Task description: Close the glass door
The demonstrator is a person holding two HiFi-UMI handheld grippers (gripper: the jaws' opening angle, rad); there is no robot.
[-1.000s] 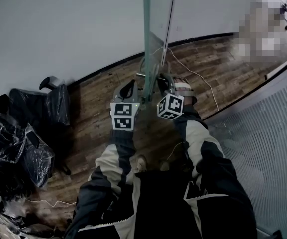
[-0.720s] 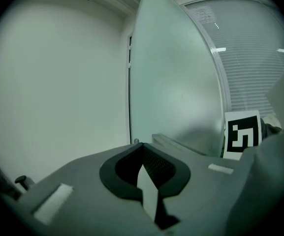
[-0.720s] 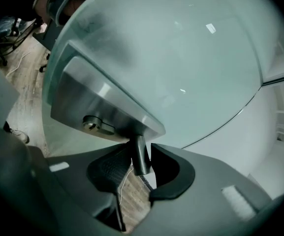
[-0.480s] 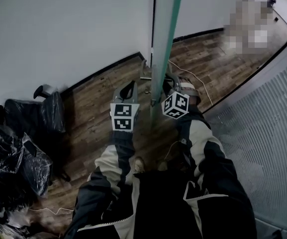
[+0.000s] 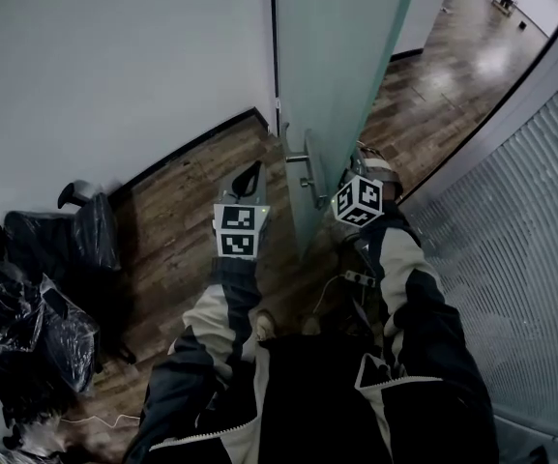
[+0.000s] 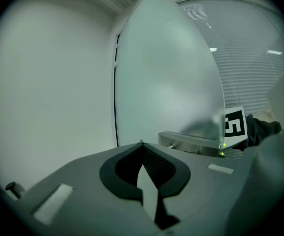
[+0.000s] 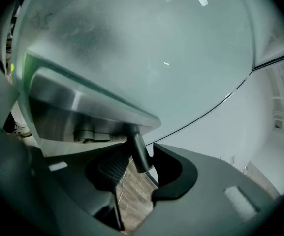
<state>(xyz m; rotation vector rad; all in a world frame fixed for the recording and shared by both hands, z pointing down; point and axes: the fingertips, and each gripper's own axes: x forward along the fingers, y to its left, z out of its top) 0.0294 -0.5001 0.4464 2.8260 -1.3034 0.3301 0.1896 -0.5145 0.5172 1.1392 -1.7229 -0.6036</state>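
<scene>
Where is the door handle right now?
The handle is mid-frame in the head view, on the glass door, its bar between the right gripper's opening jaws.

Glass door (image 5: 341, 66) swung from edge-on to broadside; right tool (image 7: 134, 173) jaws opening round handle (image 7: 138, 154)

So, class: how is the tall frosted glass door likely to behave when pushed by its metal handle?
The tall frosted glass door is probably rigid, swinging as one panel about its wall-side edge. It looks large, so likely heavy and slow to start or stop. Its smooth brushed-metal handle may be slippery.
</scene>
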